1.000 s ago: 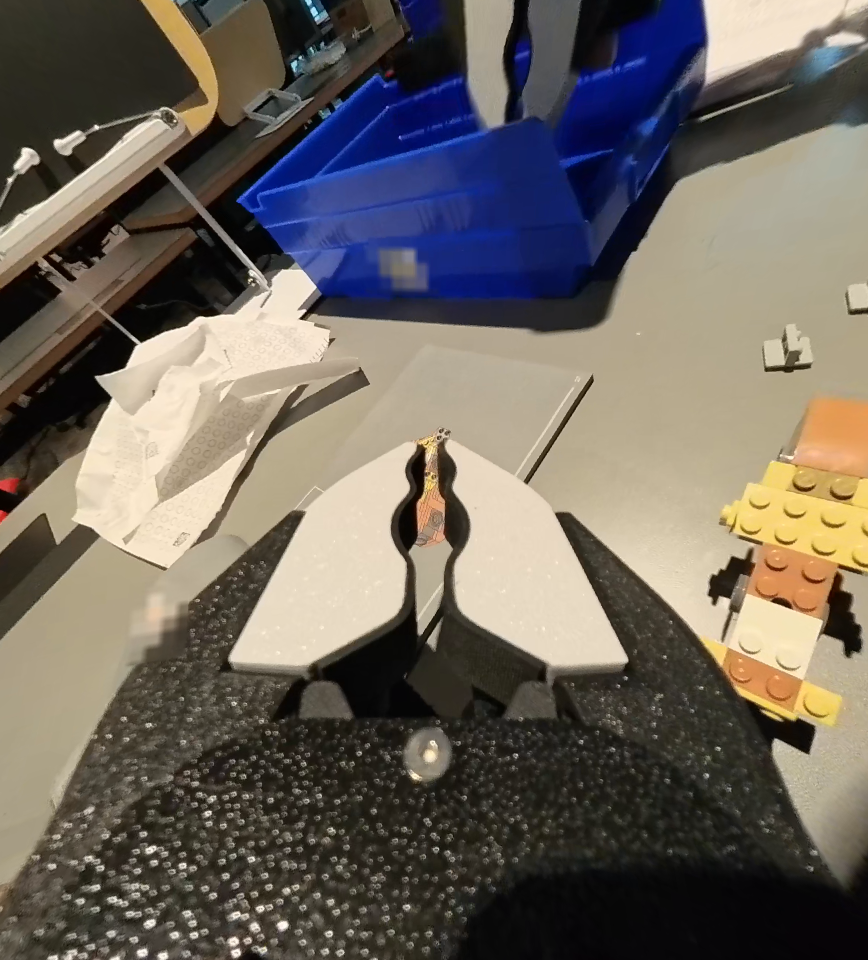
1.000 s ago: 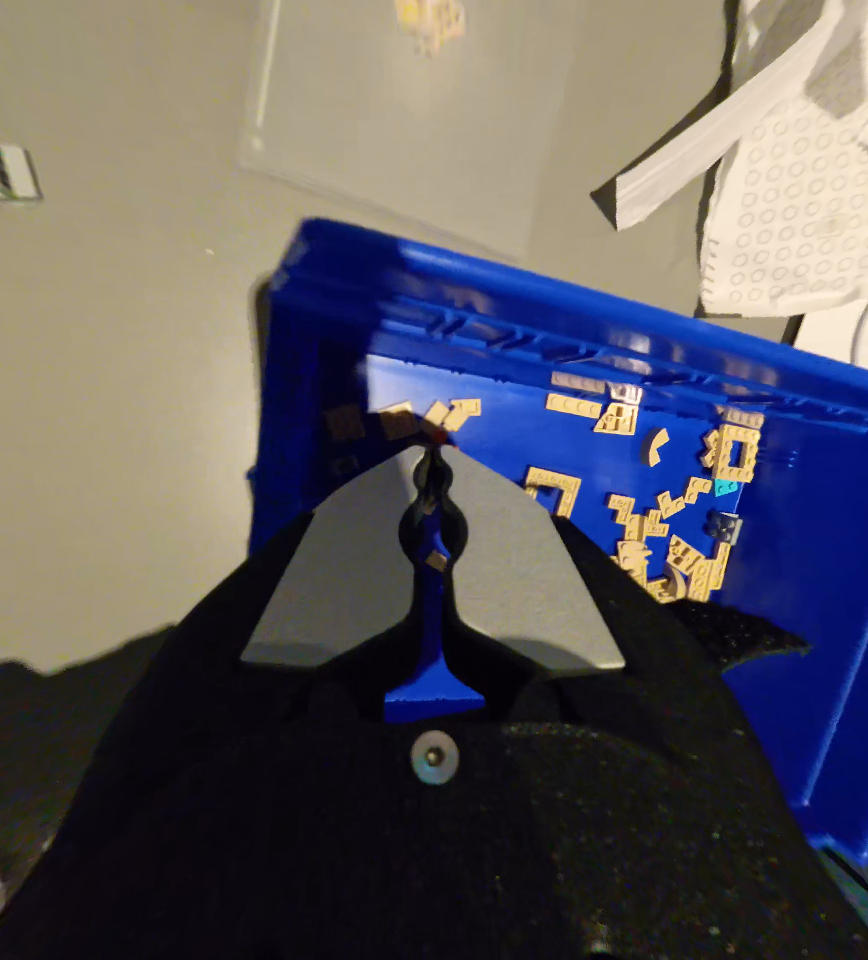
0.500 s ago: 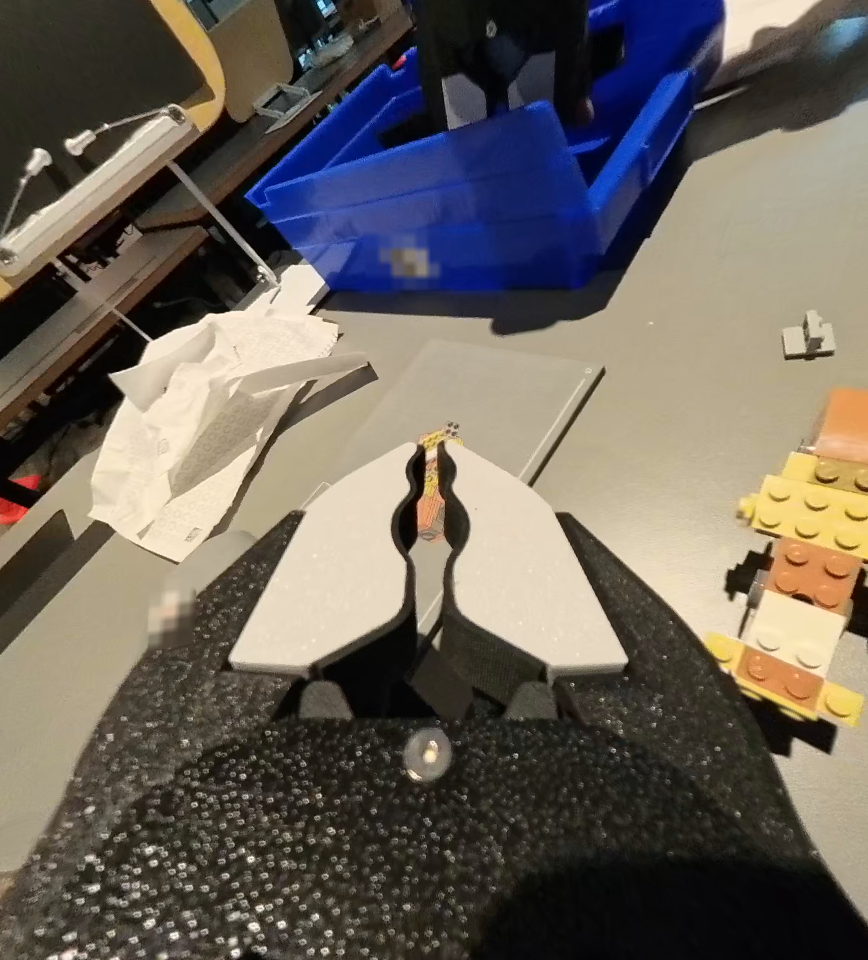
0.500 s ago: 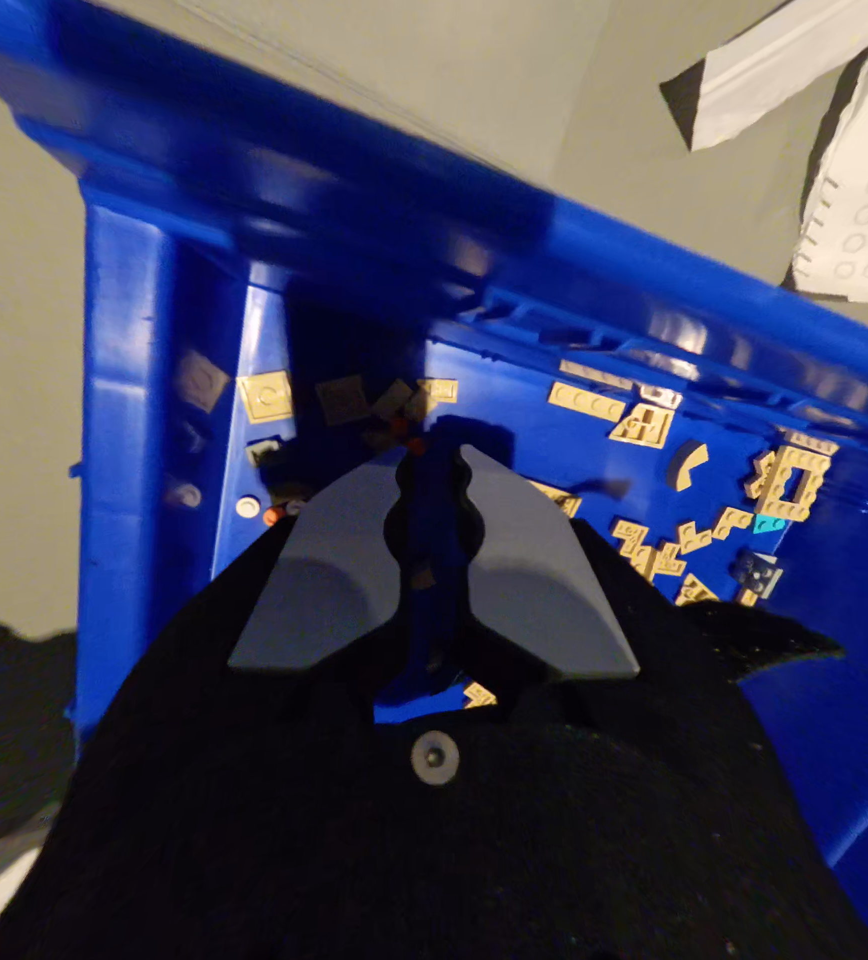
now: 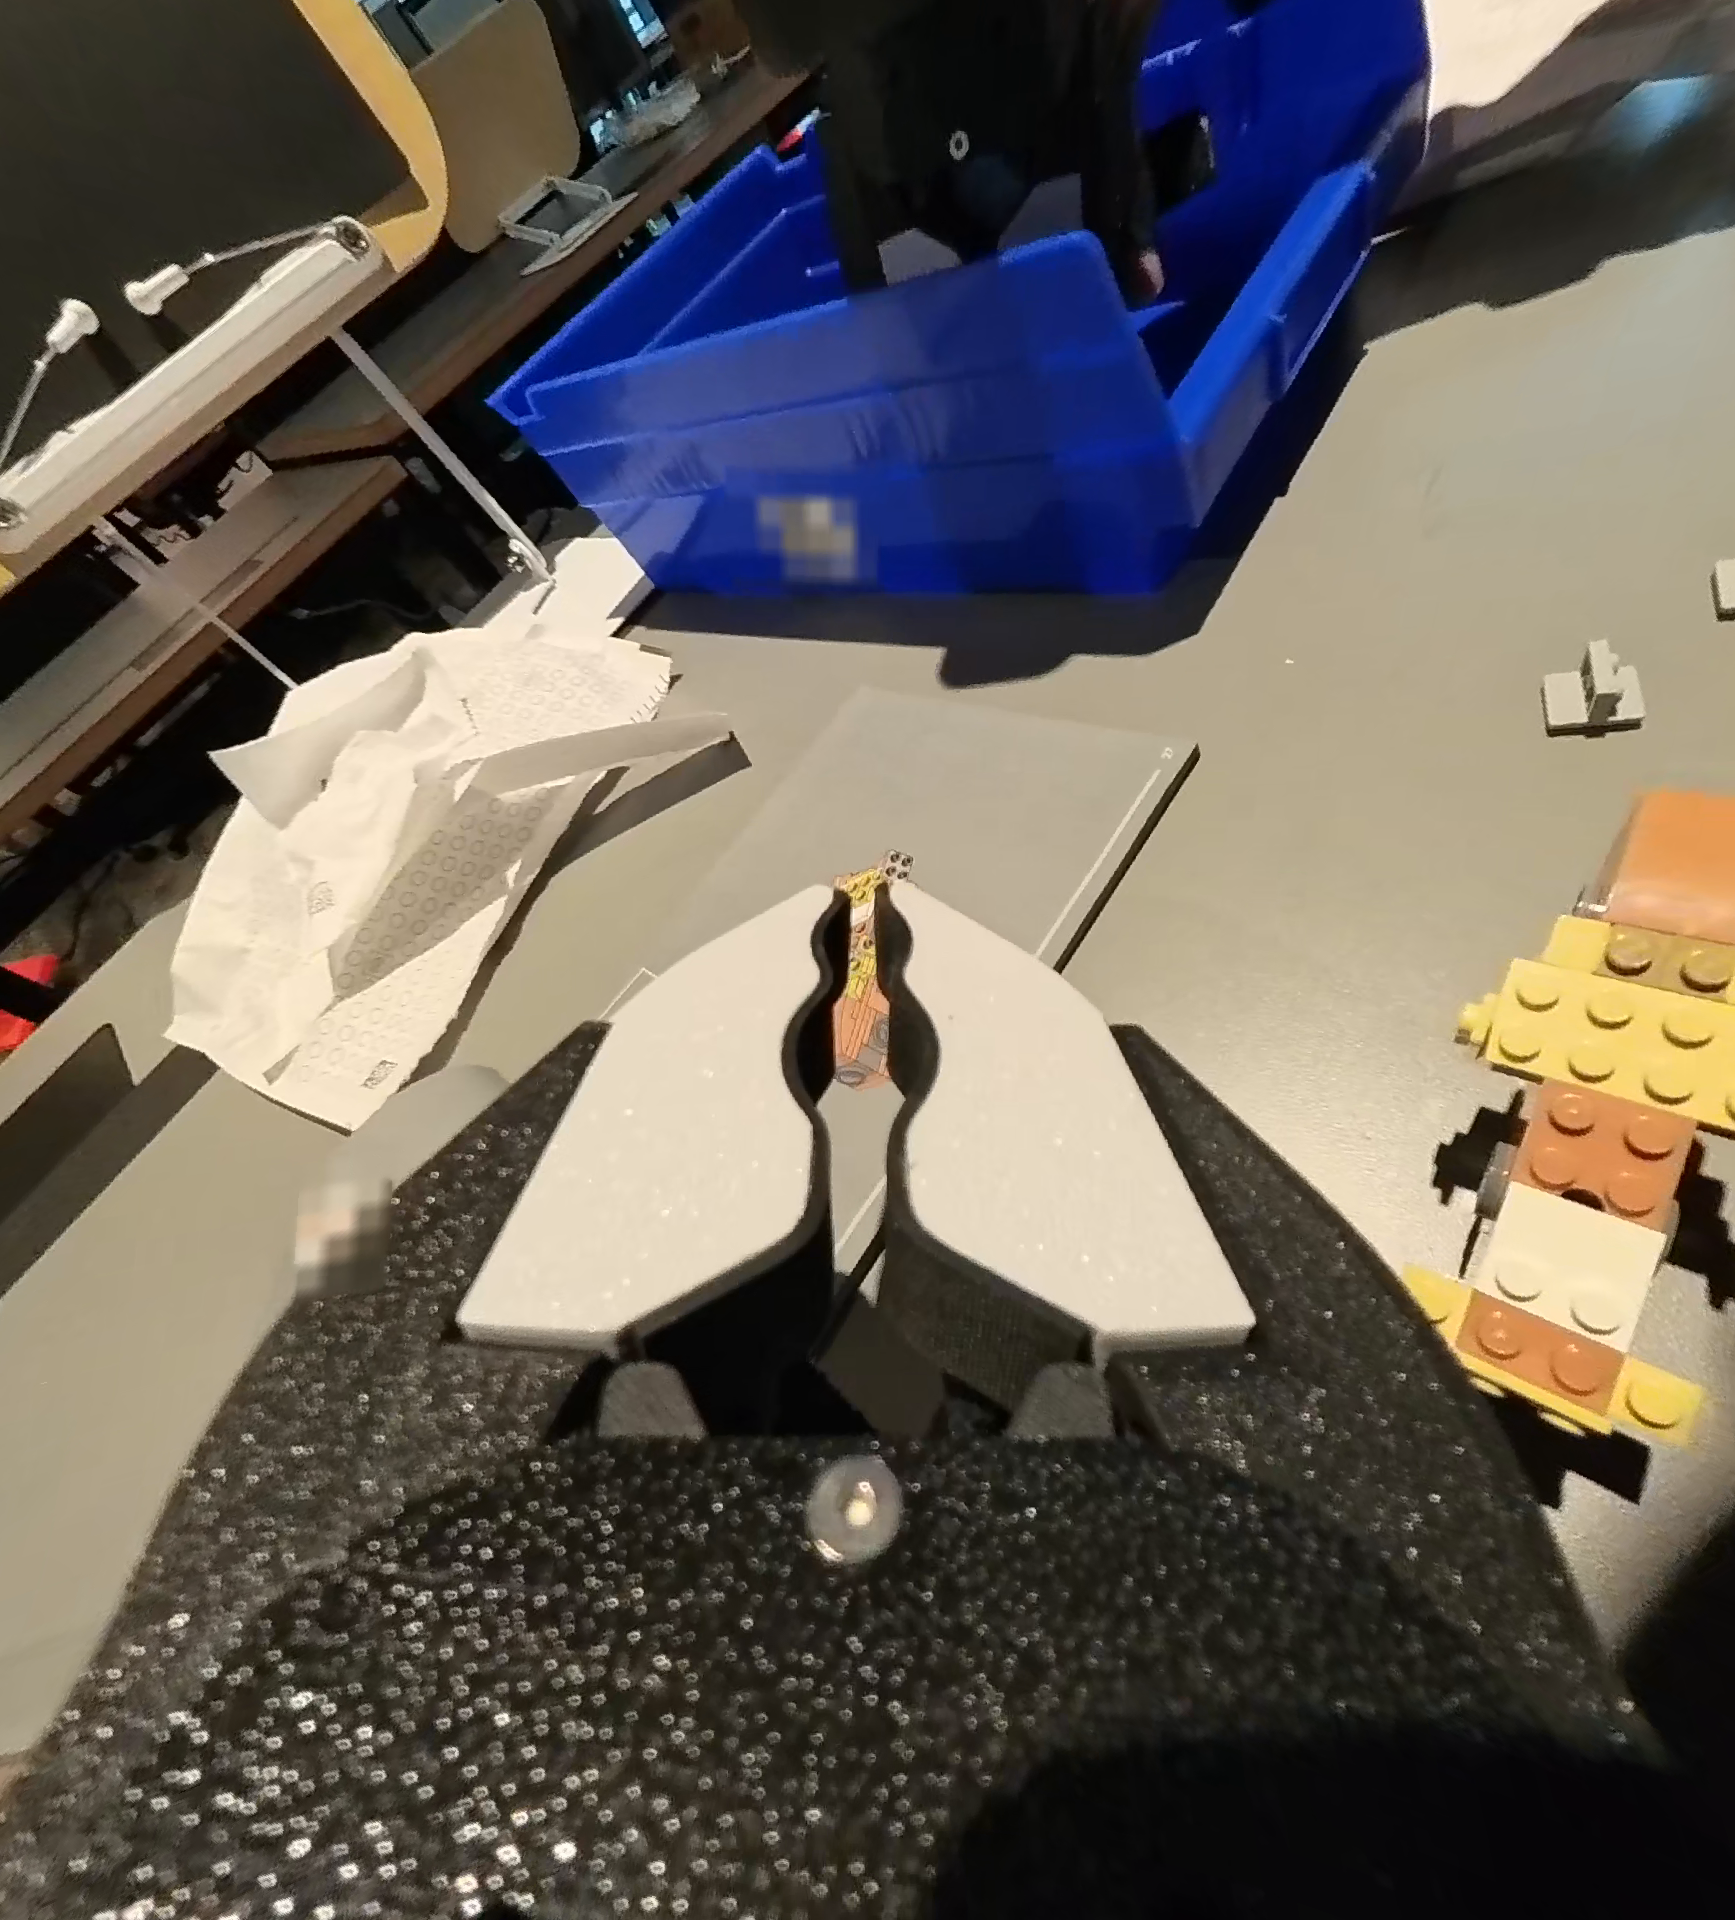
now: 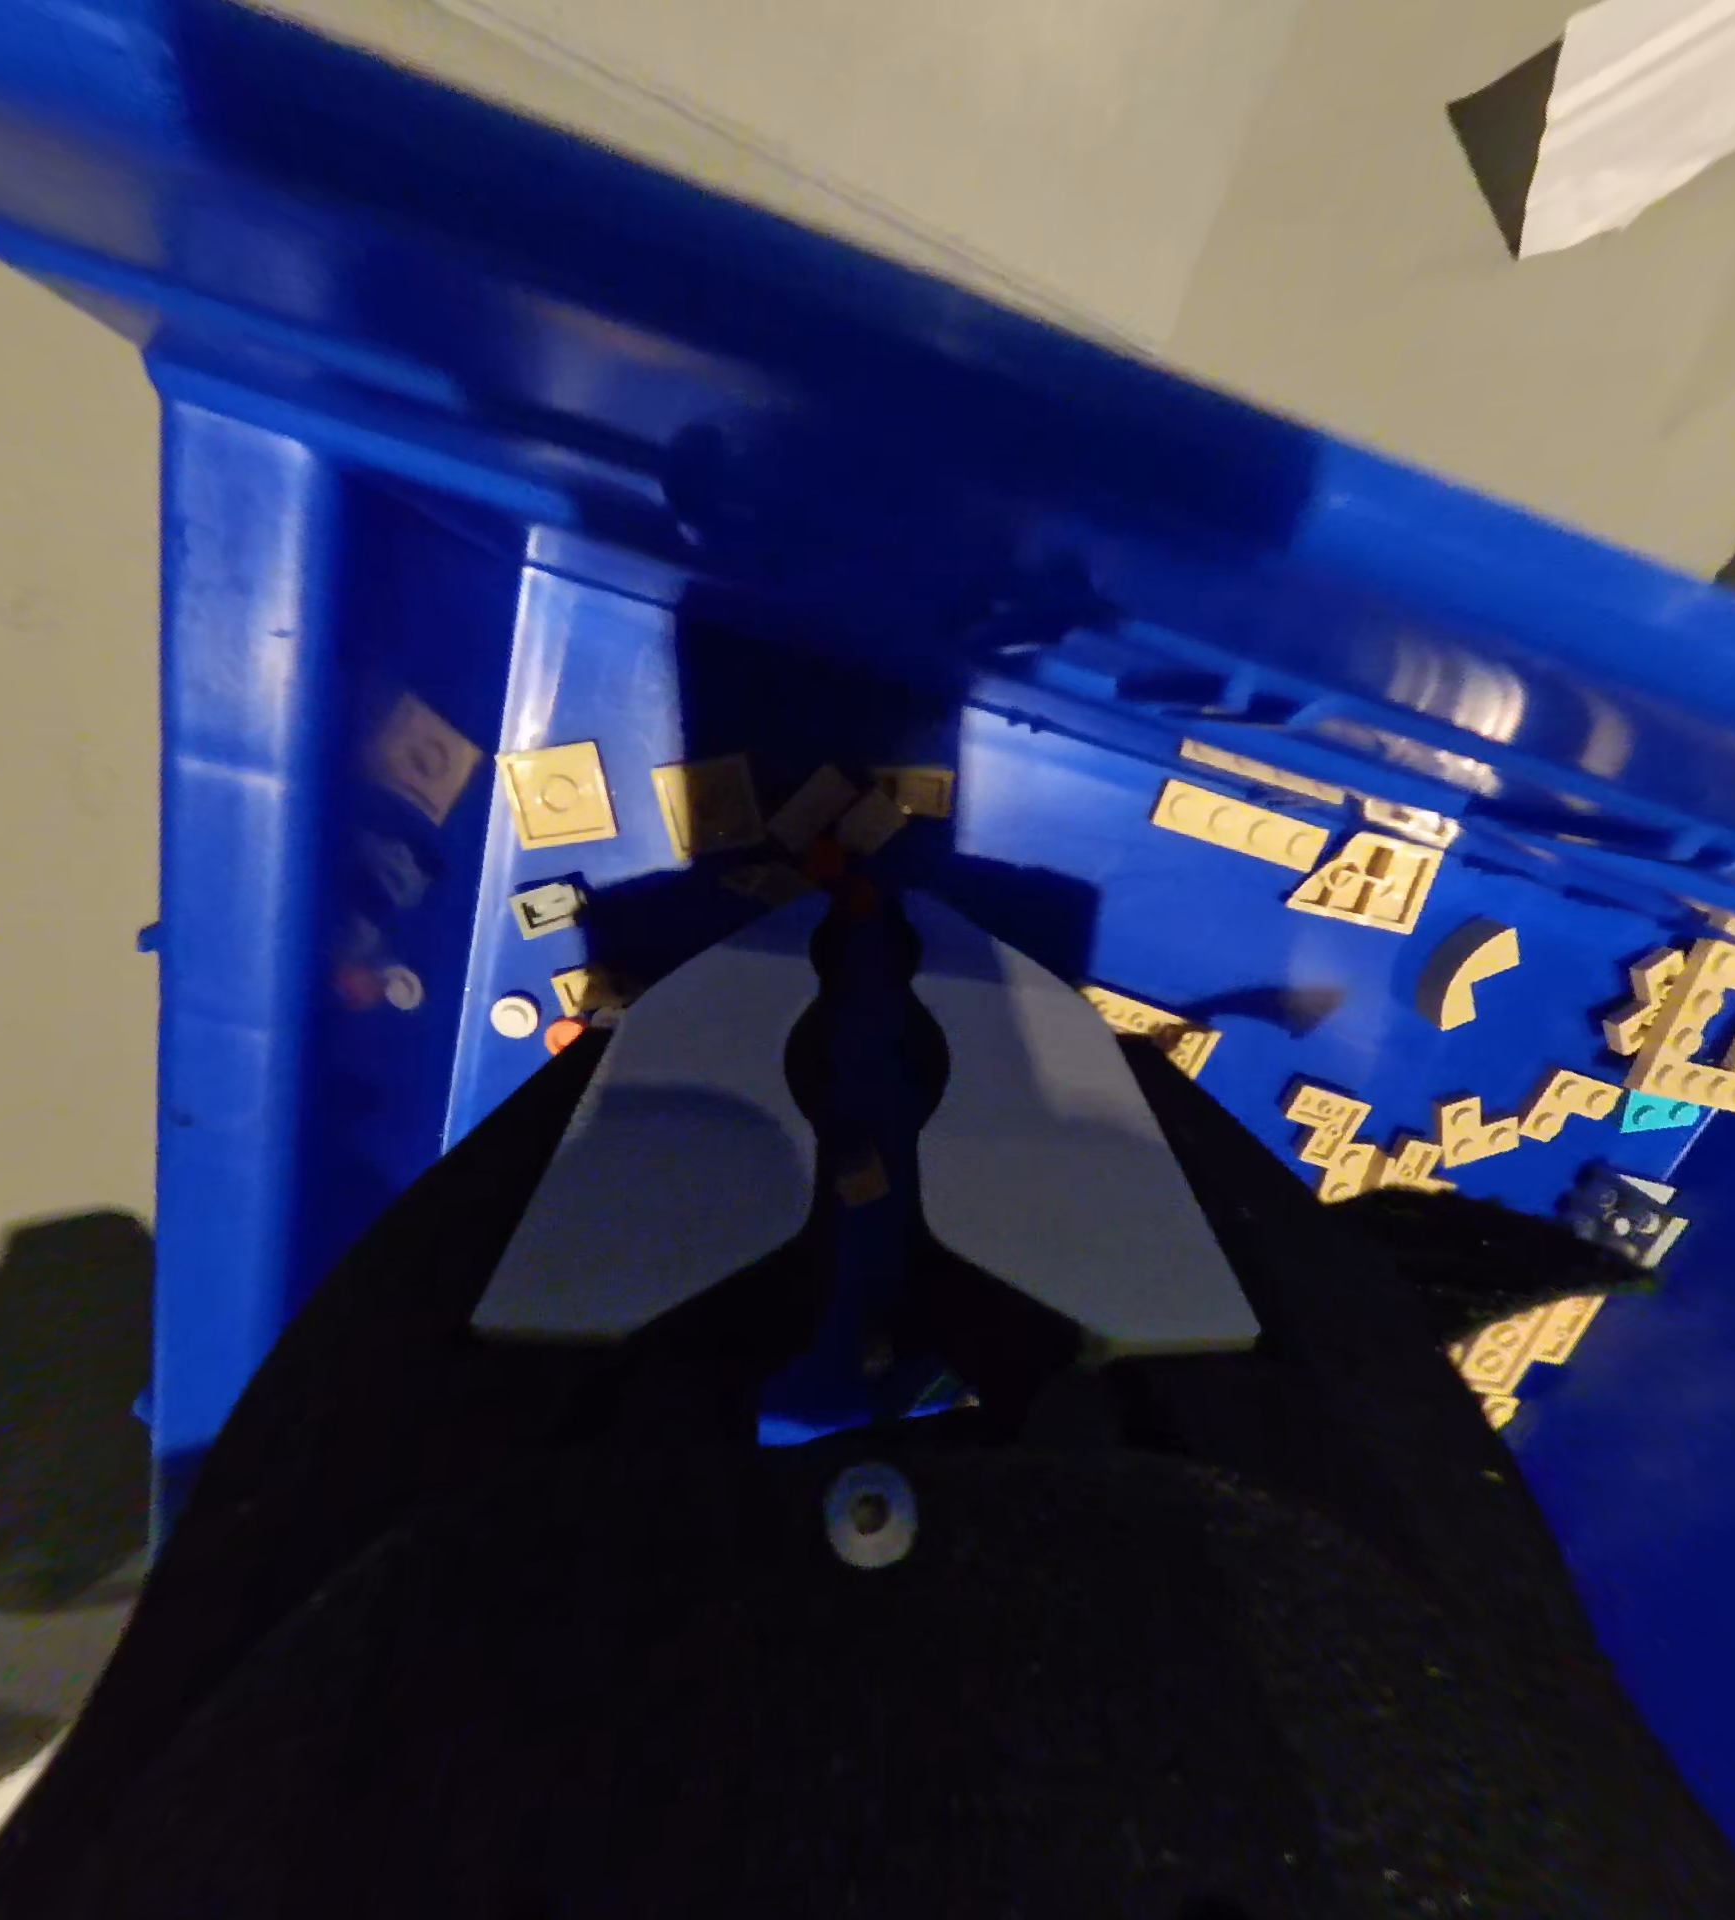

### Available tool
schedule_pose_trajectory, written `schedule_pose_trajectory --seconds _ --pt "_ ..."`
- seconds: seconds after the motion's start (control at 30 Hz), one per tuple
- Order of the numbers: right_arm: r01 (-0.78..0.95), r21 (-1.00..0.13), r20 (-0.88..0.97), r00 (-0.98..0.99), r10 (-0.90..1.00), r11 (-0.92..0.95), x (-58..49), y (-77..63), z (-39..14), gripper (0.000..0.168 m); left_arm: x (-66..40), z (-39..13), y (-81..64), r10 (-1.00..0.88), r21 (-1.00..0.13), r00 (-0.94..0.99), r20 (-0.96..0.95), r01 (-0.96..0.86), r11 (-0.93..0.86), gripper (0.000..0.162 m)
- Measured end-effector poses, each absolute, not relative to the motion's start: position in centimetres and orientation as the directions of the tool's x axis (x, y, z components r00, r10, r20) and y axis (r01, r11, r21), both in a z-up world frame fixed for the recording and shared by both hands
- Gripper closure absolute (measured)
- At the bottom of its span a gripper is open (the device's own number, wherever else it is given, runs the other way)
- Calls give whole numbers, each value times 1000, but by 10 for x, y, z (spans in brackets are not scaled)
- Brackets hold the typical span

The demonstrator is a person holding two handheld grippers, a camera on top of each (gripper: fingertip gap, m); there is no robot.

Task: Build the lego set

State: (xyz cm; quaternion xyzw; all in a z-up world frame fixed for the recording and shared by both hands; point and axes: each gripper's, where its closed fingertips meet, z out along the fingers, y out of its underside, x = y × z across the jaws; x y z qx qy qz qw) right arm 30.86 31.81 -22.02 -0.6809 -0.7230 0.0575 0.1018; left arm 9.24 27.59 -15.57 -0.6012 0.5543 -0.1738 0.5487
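Two small red studs (image 6: 839, 878) lie on the floor of the blue bin (image 6: 946, 499) just at the tips of the right gripper (image 6: 861, 914), whose fingers stand nearly together with a slim gap, gripping nothing that shows; tan plates (image 6: 556, 795) are scattered around them. Well apart on the grey table (image 5: 1465, 436), the half-built lego model (image 5: 1632, 1101) lies right of the left gripper (image 5: 868, 909), its fingers almost closed and empty above the instruction sheet (image 5: 956, 800).

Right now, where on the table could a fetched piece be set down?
Bare table lies between the blue bin, the flat grey sheet and the two grey pieces. It is crowded around the part-built model and the crumpled paper.
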Motion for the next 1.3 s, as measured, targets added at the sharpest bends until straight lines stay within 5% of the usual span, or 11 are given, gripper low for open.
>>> schedule_pose_trajectory --seconds 0.23,0.73,1.0,1.3 --pt "978 -202 135 -16 991 43 312 321 -214 168 91 -154 276 -857 -857 331 -395 -469 214 158" --pt "840 -538 208 43 977 77 249 207 -127 168 89 -149 277 -850 -860 343 -400 -462 219 158" --pt "923 -384 130 62 990 -7 224 154 -219 168 93 -149 273 -853 -856 327 -408 -461 233 158" --pt "886 -462 155 115 981 -31 240 183 -184 157 92 -150 274 -853 -856 330 -405 -464 228 158"
